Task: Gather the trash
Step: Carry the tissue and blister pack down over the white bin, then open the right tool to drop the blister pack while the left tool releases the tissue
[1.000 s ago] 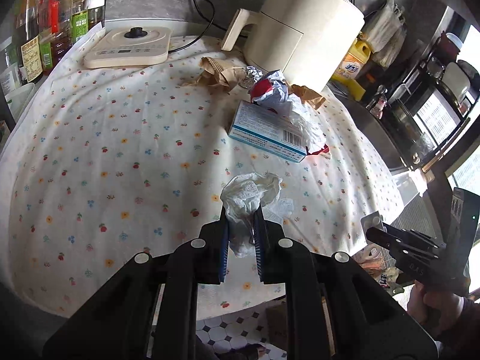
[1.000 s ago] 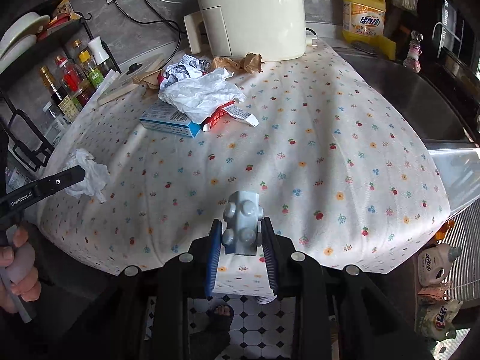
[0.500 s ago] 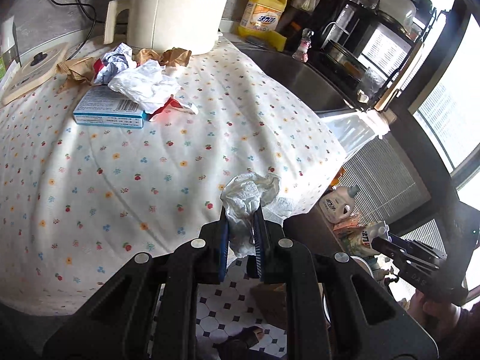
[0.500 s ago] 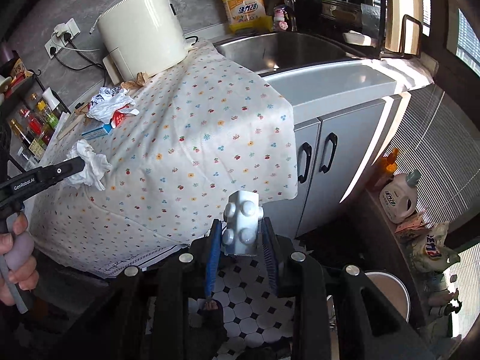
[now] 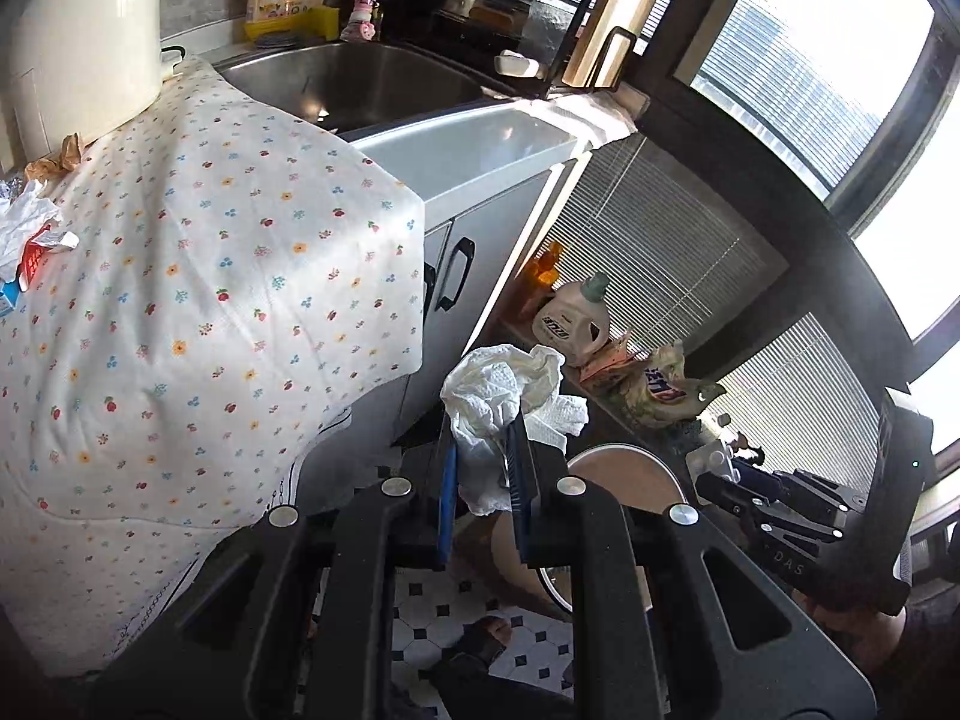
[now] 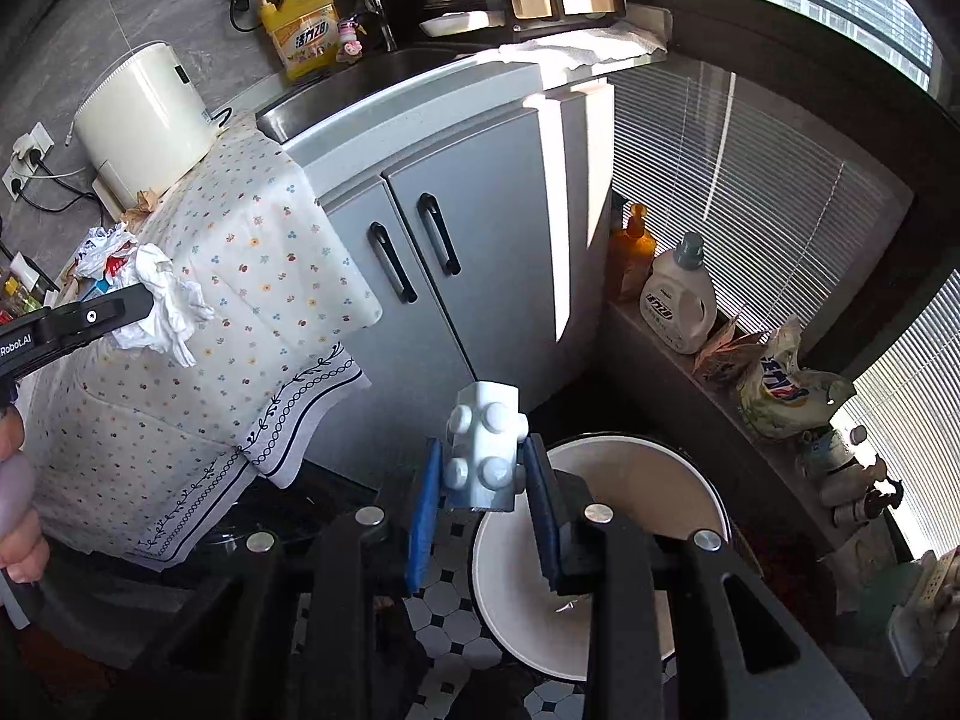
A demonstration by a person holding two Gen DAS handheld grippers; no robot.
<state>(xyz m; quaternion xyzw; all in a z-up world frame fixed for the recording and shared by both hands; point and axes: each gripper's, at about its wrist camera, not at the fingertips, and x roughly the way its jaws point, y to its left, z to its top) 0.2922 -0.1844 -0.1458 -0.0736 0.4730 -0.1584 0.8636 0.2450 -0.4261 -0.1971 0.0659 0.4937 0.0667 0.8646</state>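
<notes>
The left gripper point(image 5: 483, 468) is clenched on a crumpled white paper towel point(image 5: 504, 402), which bulges above its 2 blue pads. Just beyond and below it, partly hidden by the gripper's own body, shows the rim of a round white bin point(image 5: 630, 468) on the tiled floor point(image 5: 456, 606). To its left hangs the floral tablecloth point(image 5: 210, 300), draped over the counter edge, with more trash point(image 5: 30, 234) lying on it at the far left, well apart from the gripper. Ahead stand grey cabinet doors point(image 5: 462, 276) under a steel sink point(image 5: 360, 84). Ahead and to the right, a white detergent bottle point(image 5: 570, 318) and crumpled bags point(image 5: 654, 378) sit on a low ledge.

The right gripper point(image 6: 485, 480) holds a white studded block point(image 6: 485, 456) between its blue pads; its jaws have just been opening a little, the block tilted, its right edge against the right pad while a thin gap shows at the left pad. Whether it is still squeezed I cannot tell. Directly beneath and ahead of it lies the open white bin point(image 6: 600, 540), nothing between block and bin. The cabinet doors point(image 6: 444, 252) rise just beyond, the ledge with the detergent bottle point(image 6: 678, 294) to the right. Far to the left the other gripper point(image 6: 138, 306) appears with the paper towel point(image 6: 168, 312) in front of the tablecloth point(image 6: 252, 264), with a cream appliance point(image 6: 144, 120) and a yellow jug point(image 6: 303, 30) further back.
</notes>
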